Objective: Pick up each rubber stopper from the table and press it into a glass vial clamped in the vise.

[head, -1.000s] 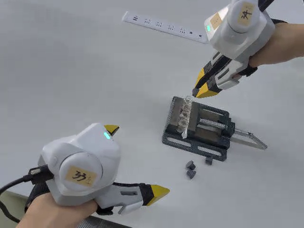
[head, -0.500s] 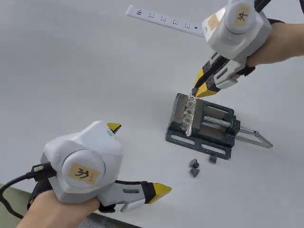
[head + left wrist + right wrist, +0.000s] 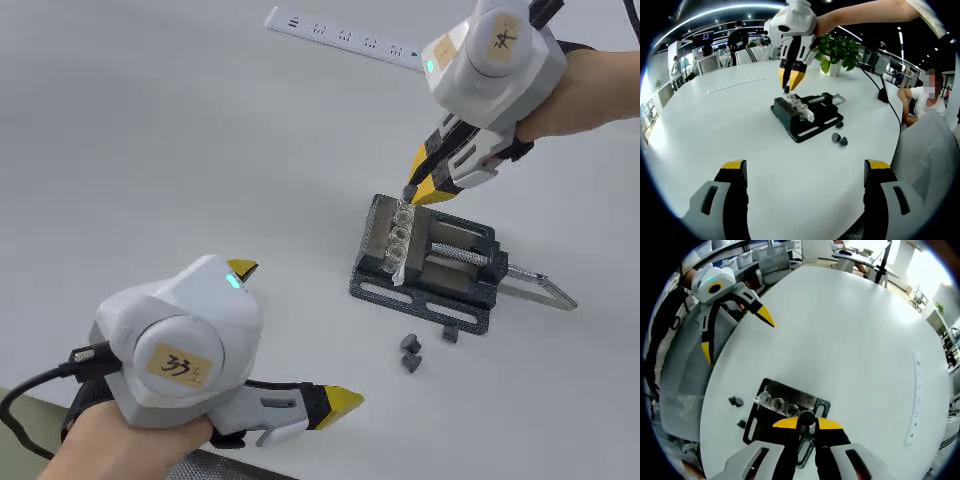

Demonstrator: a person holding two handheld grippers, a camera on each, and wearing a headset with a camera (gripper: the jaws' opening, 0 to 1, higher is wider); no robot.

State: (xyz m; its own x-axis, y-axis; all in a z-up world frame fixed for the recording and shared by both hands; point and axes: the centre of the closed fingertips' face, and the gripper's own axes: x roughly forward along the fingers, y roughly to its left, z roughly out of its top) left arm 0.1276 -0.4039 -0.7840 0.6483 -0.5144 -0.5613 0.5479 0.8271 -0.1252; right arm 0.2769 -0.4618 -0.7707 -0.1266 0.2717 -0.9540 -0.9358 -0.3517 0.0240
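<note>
A black vise (image 3: pixel 452 272) holds a row of glass vials (image 3: pixel 399 238) upright between its jaws. My right gripper (image 3: pixel 414 193) hangs just over the far end of the row, shut on a dark rubber stopper (image 3: pixel 806 418). That stopper sits right above the end vial (image 3: pixel 792 410). Two more stoppers (image 3: pixel 410 352) lie on the table in front of the vise, also seen as stoppers (image 3: pixel 839 139) from the left gripper view. My left gripper (image 3: pixel 292 335) is held low at the near left, far from the vise, open and holding nothing.
A white power strip (image 3: pixel 345 35) lies at the far edge of the white table (image 3: pixel 180 150). The vise handle (image 3: pixel 540 288) sticks out to the right. A potted plant (image 3: pixel 840 52), chairs and people are beyond the table.
My right gripper, with the stopper, has shifted slightly closer over the far end of the vial row. The left gripper has barely moved; the head camera has drifted a little.
</note>
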